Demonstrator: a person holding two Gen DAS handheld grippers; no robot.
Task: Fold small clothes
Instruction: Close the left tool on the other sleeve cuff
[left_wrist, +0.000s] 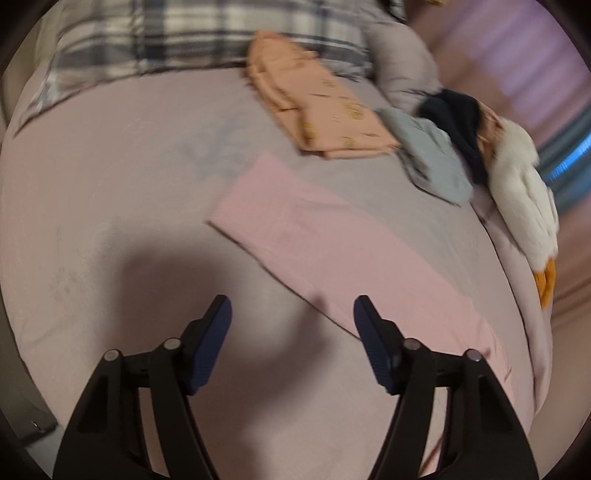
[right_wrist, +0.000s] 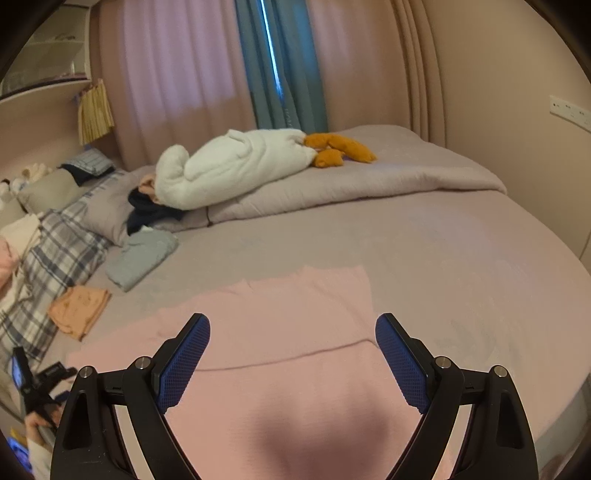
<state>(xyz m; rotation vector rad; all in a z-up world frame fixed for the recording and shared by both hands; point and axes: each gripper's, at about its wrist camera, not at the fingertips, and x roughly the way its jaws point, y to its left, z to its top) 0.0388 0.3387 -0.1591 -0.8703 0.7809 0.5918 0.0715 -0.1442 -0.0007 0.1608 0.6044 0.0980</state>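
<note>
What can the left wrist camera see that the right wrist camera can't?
Only the left wrist view shows the left gripper up close, jaws open with nothing between them.

Only the right wrist view shows the right gripper, also open, the wall sockets, a shelf, and a hand holding the other gripper at the lower left.

Both show the bed, the pink garment, the folded orange clothes, the grey-blue clothes, the white plush duck, the plaid pillow and the curtains.
</note>
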